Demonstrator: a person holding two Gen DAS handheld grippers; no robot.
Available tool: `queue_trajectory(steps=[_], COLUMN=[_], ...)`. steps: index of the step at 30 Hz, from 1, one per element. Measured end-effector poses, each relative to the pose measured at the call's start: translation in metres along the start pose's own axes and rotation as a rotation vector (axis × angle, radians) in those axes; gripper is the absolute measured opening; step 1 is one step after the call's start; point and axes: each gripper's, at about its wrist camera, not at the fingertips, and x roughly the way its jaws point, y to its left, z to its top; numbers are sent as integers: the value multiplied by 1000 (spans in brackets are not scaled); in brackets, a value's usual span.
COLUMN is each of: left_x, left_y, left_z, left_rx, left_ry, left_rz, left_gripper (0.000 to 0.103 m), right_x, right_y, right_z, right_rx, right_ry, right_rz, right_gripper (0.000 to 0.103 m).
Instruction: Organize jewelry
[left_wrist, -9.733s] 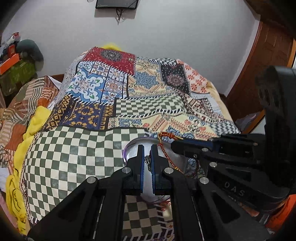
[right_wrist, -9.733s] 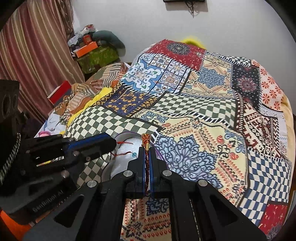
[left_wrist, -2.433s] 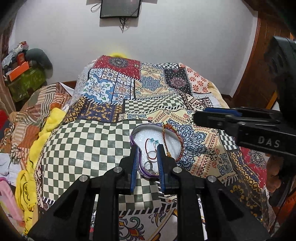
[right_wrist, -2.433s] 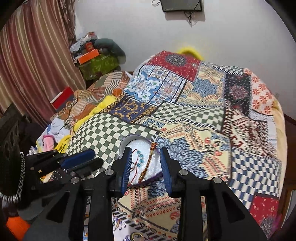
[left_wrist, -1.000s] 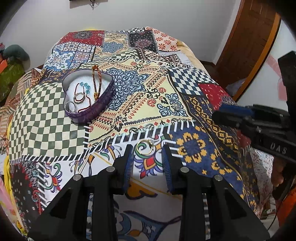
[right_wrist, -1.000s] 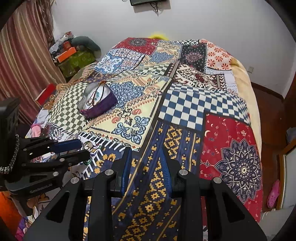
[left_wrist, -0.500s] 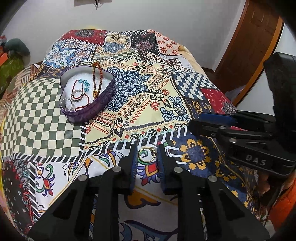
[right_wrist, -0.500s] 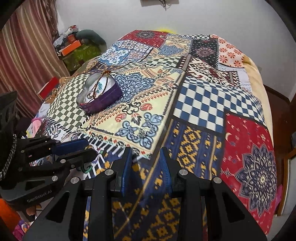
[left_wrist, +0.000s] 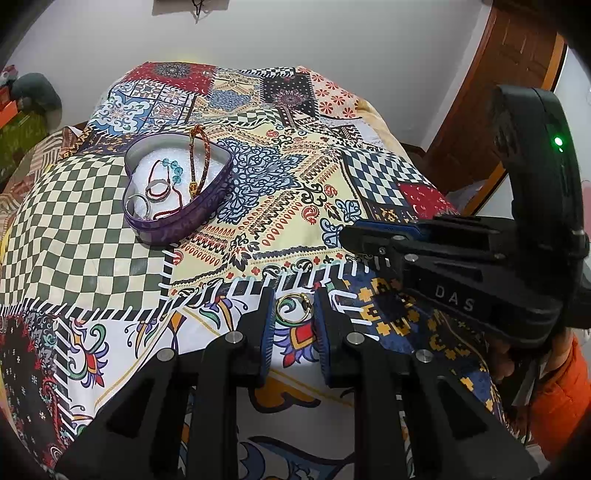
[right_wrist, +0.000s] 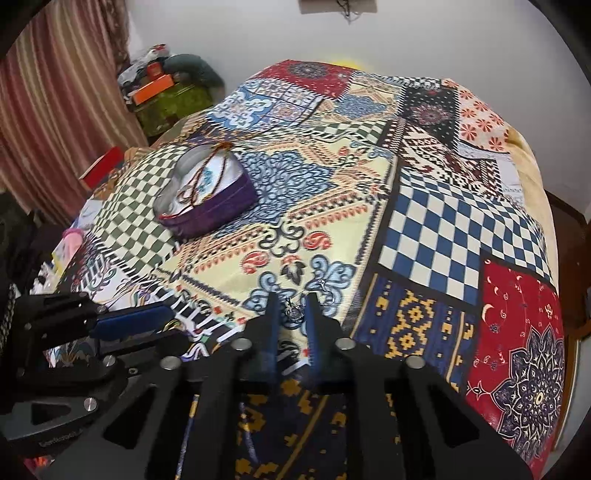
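Note:
A purple heart-shaped box (left_wrist: 177, 221) sits on the patchwork bedspread and holds rings, a beaded red string and a braided red-gold bracelet (left_wrist: 199, 158). It also shows in the right wrist view (right_wrist: 218, 210). My left gripper (left_wrist: 293, 308) is open, its fingertips either side of a gold ring (left_wrist: 295, 308) lying on the cover. My right gripper (right_wrist: 291, 308) is open around a small silver piece (right_wrist: 293, 312) on the cover. A second silver piece (right_wrist: 325, 286) lies just beyond it. The right gripper shows at the right of the left wrist view (left_wrist: 369, 230).
The patchwork bedspread (right_wrist: 424, 206) covers the whole bed. A striped curtain (right_wrist: 55, 92) and a pile of boxes and bags (right_wrist: 166, 92) stand at the far left. A wooden door (left_wrist: 498, 92) is at the right.
Both grippers let go of the jewelry in the box, drew back toward the near end of the bed and lowered. The left now straddles the gold ring, the right the silver piece.

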Motion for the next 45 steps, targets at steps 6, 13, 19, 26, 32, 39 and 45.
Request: queue_trajectory(steps=[6,13,19,26,32,39,45], left_x=[-13,-38,-67,-93,-104,-98,-85], left_y=[2,12,14,19,32,52,66], left_z=[-1,3,12,25,38,51,60], left_rx=[2,-17,-10,2,-2,-17,-29], left_ry=[-28,-76,-145,-208,-245,-256,-249], left_rz=[41,67,83,105,112,123,127], left_gripper=[19,19,19,19,19,19,19], right_x=[-12,-28,-51,-82,-91,-77,-63], right_y=[3,8,18,30,40,53,62], right_z=[-3,-2,7,27,43,60,73], right_rx=[-2,3,-13,-41,-61,-74,-82], right_ry=[-12,-44,-100,-185,-230,-245,-249], right_rz=[-2,-12,-17,-30,-30,-10,24], right_gripper=[9,9,9,9,9,9,9])
